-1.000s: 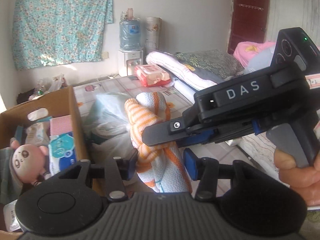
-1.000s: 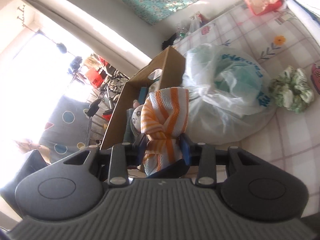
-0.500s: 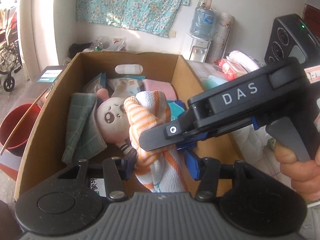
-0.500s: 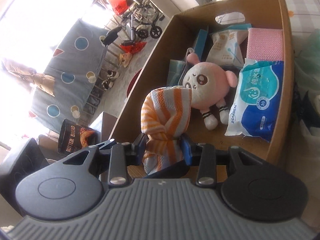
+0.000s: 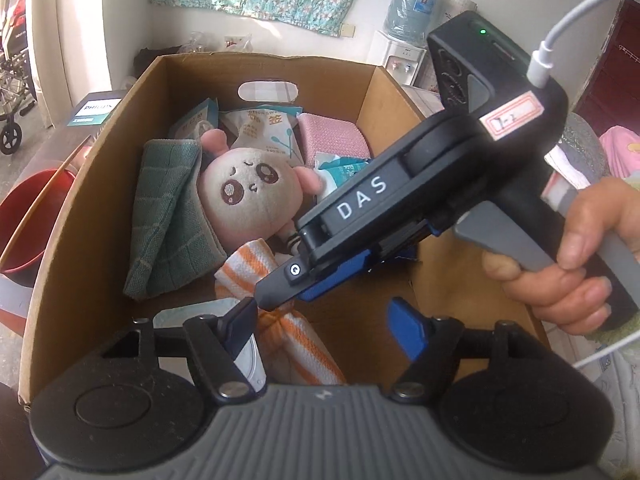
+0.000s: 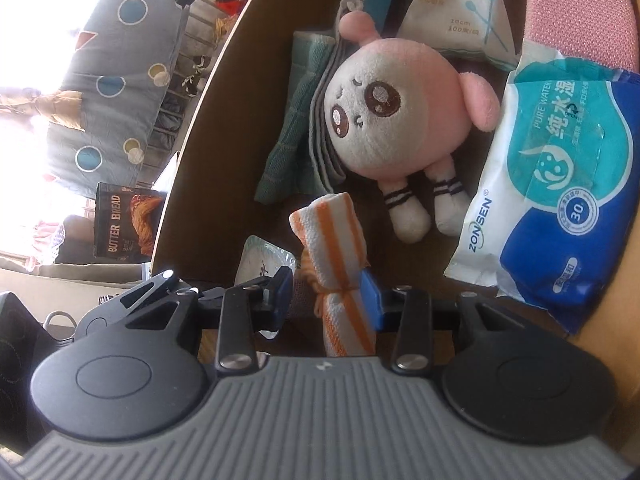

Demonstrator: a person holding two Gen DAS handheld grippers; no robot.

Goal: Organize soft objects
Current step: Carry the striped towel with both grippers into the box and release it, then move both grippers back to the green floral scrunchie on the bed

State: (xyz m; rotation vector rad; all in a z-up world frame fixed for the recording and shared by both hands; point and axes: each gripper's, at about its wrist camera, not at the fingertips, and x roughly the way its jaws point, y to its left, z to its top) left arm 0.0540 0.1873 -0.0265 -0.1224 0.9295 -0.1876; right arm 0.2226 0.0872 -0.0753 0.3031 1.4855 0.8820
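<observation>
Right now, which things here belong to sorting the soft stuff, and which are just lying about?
In the job: striped towel, cardboard box, pink plush, green cloth, wet wipes.
Lying about: red bucket, water dispenser.

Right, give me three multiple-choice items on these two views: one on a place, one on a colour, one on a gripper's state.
1. Where is the plush doll?
A. on the floor outside the box
B. inside the cardboard box
C. held by the left gripper

2. What colour are the stripes on the rolled towel?
A. orange
B. purple
C. black

3. How is the left gripper?
A. shut on the towel
B. shut on the doll
C. open

Answers:
1 B: the doll lies in the box between the green cloth and the wet wipes pack.
2 A: orange bands run along the white towel.
3 C: its fingers stand wide apart, the towel loose between them, while the right gripper has the towel between its fingers.
</observation>
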